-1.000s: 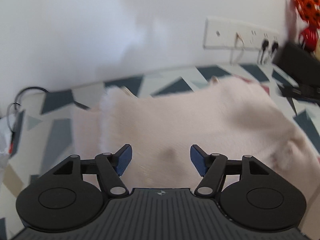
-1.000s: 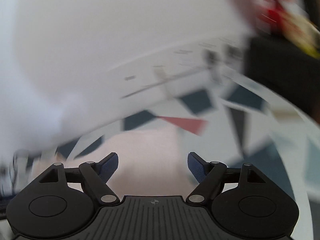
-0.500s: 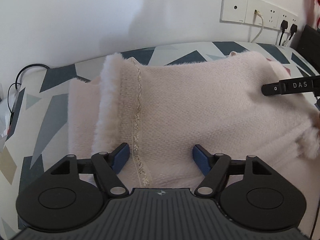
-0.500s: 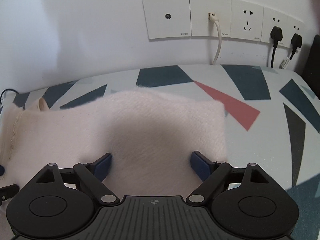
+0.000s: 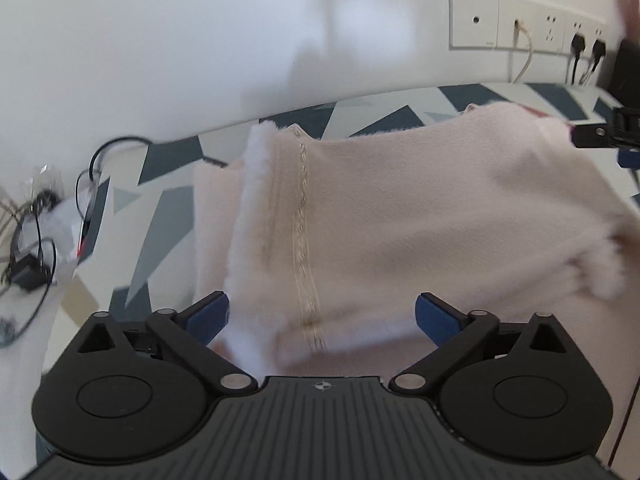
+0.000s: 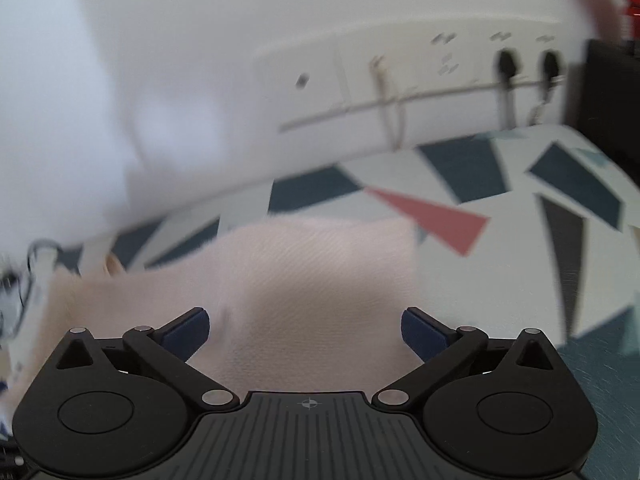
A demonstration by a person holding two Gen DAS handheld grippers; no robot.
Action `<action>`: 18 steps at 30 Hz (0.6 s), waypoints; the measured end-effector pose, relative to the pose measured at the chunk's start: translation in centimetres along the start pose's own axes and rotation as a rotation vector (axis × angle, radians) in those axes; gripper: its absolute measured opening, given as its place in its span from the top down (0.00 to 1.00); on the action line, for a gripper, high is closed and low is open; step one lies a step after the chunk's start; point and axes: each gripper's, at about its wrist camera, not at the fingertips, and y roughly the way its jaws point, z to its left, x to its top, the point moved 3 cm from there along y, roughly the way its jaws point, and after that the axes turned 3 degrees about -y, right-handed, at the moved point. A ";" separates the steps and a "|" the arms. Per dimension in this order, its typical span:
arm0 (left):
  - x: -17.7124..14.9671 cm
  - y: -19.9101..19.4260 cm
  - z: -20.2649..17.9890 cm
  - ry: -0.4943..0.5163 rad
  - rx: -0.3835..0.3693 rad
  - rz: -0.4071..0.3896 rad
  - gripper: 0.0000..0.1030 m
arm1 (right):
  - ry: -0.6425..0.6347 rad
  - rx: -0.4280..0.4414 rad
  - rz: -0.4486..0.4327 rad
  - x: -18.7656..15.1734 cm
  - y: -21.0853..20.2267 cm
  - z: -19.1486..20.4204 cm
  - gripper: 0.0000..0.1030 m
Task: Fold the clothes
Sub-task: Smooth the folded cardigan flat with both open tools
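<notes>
A: Both sets of jaws have just been opening. left gripper (image 5: pixel 322 314) now stands spread wide, pads clear of the pink sweater (image 5: pixel 420 208); cloth lies under the gap, nothing pinched. Same for the right gripper (image 6: pixel 306 326): wide apart, sweater below, not gripped.

B: Anything else changed?

A: Left view pulled back from half a second ago, so more of the cable clutter (image 5: pixel 32 248) at left shows. Right view went from sharp to motion-blurred.

B: Where's the sweater?

A: Flat on the patterned tablecloth (image 6: pixel 520 240), folded, fluffy trim (image 5: pixel 244 216) and lace strip running away from the left gripper. Its near edge is hidden under both gripper bodies.

B: Far side?

A: Right gripper's tip is cut off at the left view's right edge. Wall sockets (image 5: pixel 528 24) behind, smeared in the right view; black object at right is cropped, can't identify.
</notes>
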 end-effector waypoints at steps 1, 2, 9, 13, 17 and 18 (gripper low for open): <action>-0.3 -0.6 0.2 -0.010 -0.005 0.001 0.01 | 0.004 -0.015 -0.010 -0.3 -1.1 -0.3 0.01; -0.7 -1.1 0.4 -0.015 -0.010 0.003 0.01 | 0.007 -0.031 -0.018 -0.6 -2.2 -0.7 0.01; -6.5 -3.1 2.1 0.002 0.031 0.062 0.01 | 0.083 -0.164 0.008 -7.1 -9.3 -3.1 0.01; -10.6 -4.4 2.9 -0.022 -0.014 0.081 0.01 | 0.164 -0.222 0.061 -12.5 -13.6 -3.4 0.01; -13.5 -4.7 2.8 -0.003 -0.011 0.085 0.01 | 0.192 -0.296 0.109 -17.0 -16.4 -3.6 0.01; -13.9 -4.7 2.9 -0.006 -0.011 0.086 0.01 | 0.207 -0.317 0.117 -17.9 -17.1 -3.6 0.01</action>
